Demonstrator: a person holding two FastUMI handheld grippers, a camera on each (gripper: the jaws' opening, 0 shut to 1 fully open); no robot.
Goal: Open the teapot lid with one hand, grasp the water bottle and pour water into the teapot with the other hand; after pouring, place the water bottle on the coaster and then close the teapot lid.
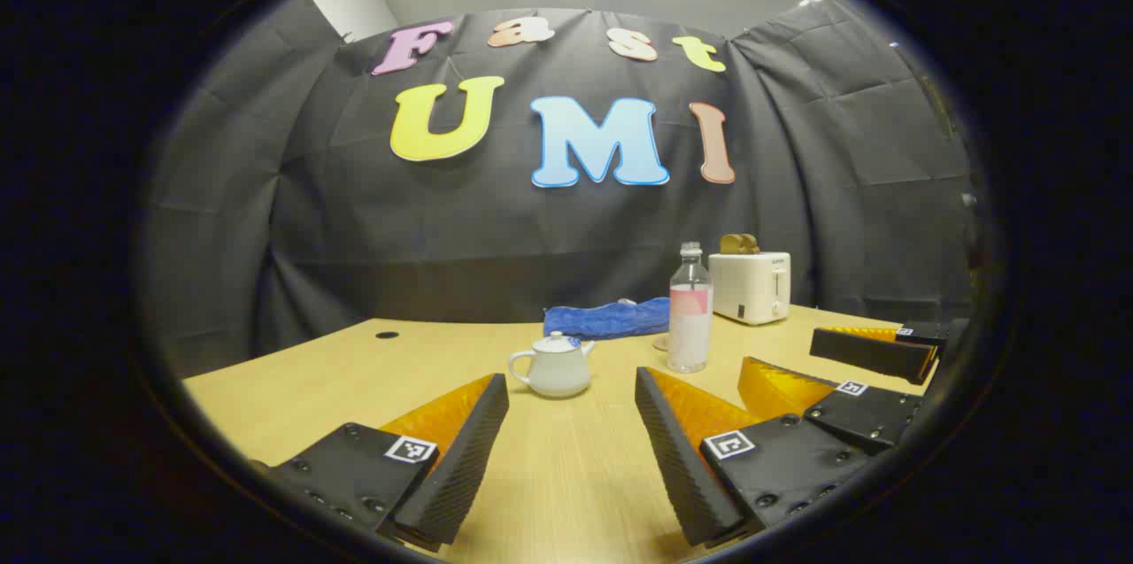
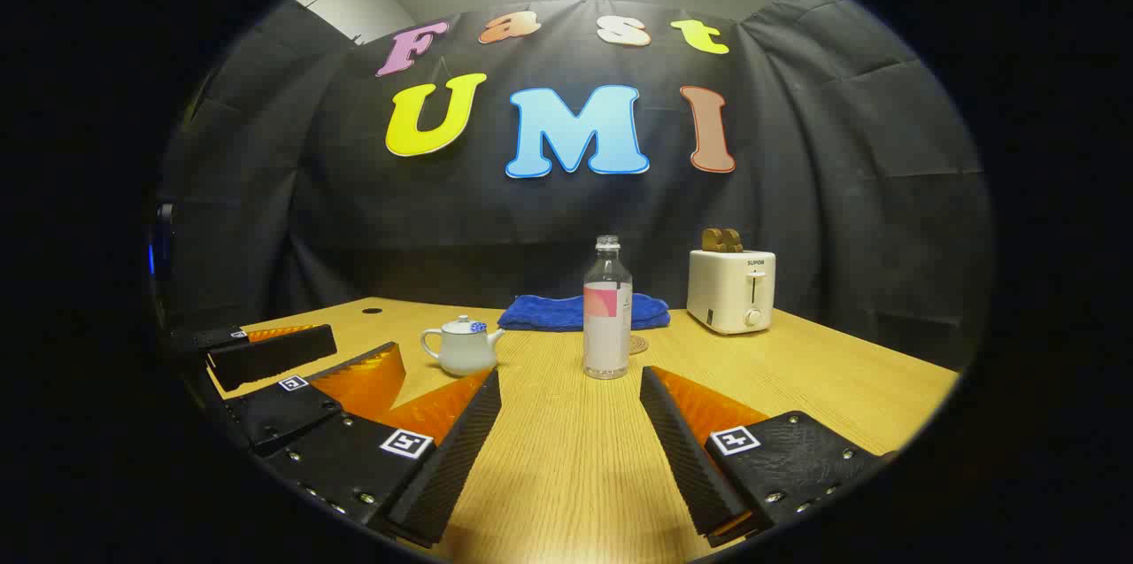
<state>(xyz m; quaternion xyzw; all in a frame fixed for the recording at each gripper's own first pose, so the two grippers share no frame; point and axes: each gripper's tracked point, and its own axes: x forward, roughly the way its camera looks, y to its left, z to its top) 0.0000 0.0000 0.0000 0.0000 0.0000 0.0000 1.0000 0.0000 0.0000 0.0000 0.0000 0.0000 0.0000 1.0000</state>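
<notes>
A small white teapot (image 1: 553,366) (image 2: 462,347) stands on the wooden table with its lid on. To its right stands a clear, uncapped water bottle (image 1: 689,312) (image 2: 607,316) with a pink and white label. A round coaster (image 2: 639,343) (image 1: 659,341) peeks out just behind the bottle. In the left gripper view, my left gripper (image 1: 571,380) is open, low over the table, with the teapot a short way ahead of its fingers. My right gripper (image 2: 571,376) is open too, the bottle slightly right of centre in front of it. Each gripper (image 1: 779,350) (image 2: 363,343) also appears open beside the other.
A folded blue towel (image 1: 606,318) (image 2: 549,312) lies behind the teapot and bottle. A white toaster (image 1: 751,285) (image 2: 731,289) with bread in it stands at the back right. A small dark hole (image 1: 387,335) marks the table (image 2: 566,458) at the far left.
</notes>
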